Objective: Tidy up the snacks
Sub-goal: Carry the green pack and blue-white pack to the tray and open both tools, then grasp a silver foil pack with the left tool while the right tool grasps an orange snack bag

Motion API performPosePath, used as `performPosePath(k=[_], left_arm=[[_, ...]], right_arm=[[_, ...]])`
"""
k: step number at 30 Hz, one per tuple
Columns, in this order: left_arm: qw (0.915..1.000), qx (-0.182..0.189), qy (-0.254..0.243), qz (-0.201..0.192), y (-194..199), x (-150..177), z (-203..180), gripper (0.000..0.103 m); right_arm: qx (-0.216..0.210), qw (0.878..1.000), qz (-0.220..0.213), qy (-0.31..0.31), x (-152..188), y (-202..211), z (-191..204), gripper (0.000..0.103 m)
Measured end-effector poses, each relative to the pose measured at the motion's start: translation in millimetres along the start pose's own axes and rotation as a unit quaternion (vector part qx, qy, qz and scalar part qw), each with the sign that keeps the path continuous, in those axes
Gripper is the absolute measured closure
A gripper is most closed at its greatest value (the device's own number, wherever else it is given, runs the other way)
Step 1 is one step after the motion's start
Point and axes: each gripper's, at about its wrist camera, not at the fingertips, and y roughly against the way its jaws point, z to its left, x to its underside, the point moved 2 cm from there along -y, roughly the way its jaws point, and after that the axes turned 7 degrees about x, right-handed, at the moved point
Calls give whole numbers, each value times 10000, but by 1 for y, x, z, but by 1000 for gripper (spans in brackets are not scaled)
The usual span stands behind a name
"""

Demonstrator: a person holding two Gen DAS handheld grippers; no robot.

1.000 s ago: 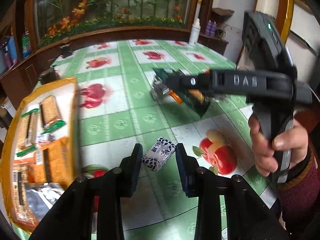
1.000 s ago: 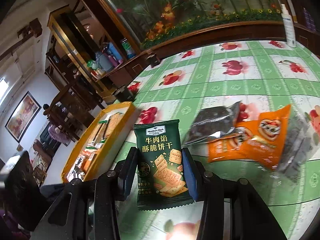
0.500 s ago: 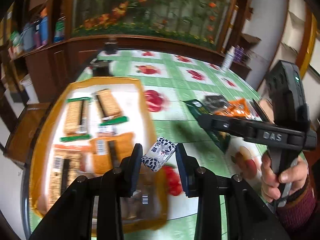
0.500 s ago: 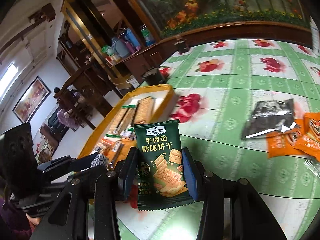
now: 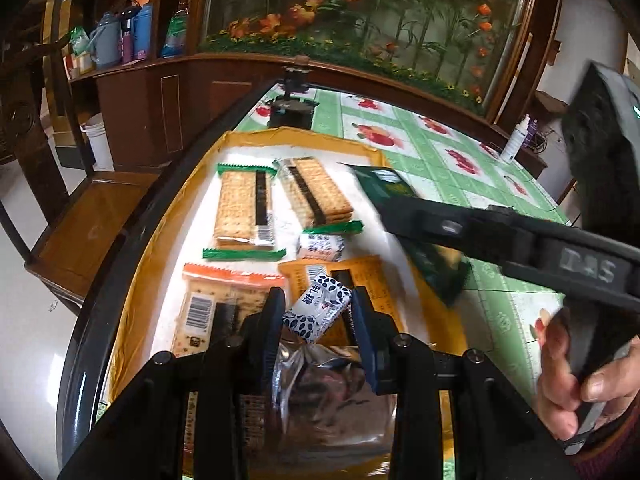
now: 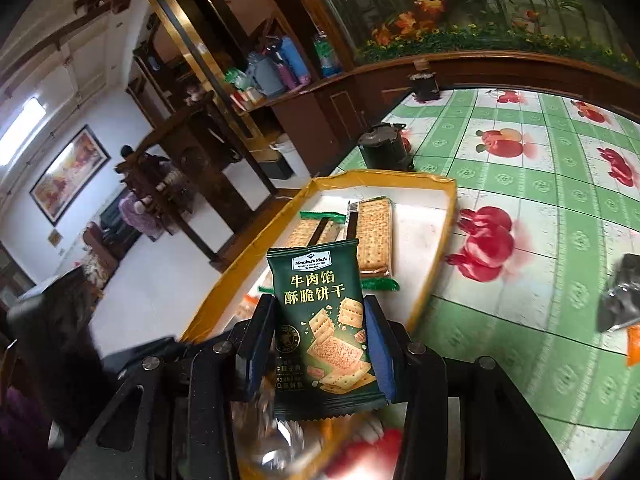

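My left gripper [image 5: 318,312] is shut on a small white candy packet with dark leaf print [image 5: 316,312], held above the yellow-rimmed tray [image 5: 168,240]. The tray holds several cracker packs [image 5: 244,208], an orange-edged pack [image 5: 216,300] and a foil bag [image 5: 320,396]. My right gripper [image 6: 320,340] is shut on a dark green cracker packet [image 6: 324,320], hanging over the tray's near corner [image 6: 444,236]. In the left wrist view that green packet [image 5: 404,216] and the other gripper reach over the tray's right rim.
The round table [image 6: 540,184] has a green checked cloth with fruit prints. A dark foil packet [image 6: 620,300] and an orange one [image 6: 634,344] lie on it at right. A black pot [image 6: 382,146] stands behind the tray. A white bottle [image 5: 518,140] is at the far edge.
Both grippers have swung left from the middle of the table to above the tray, each still holding its packet. The loose packets on the cloth have slid out to the right.
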Motion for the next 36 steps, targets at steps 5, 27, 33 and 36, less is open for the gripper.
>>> performPosePath(k=[5, 27, 33, 36], left_arm=[[10000, -75, 5, 10, -1, 2, 6, 70], [9997, -210, -46, -129, 16, -2, -1, 40], [9994, 0, -305, -163, 23, -3, -29, 39], [9983, 146, -546, -115, 21, -2, -51, 39]], right_arm=[[245, 9994, 238, 105, 3, -30, 4, 55], [-125, 9997, -198, -12, 0, 0, -7, 37], [-169, 9976, -343, -574, -7, 29, -46, 37], [10, 9950, -443, -900, -8, 48, -80, 37]])
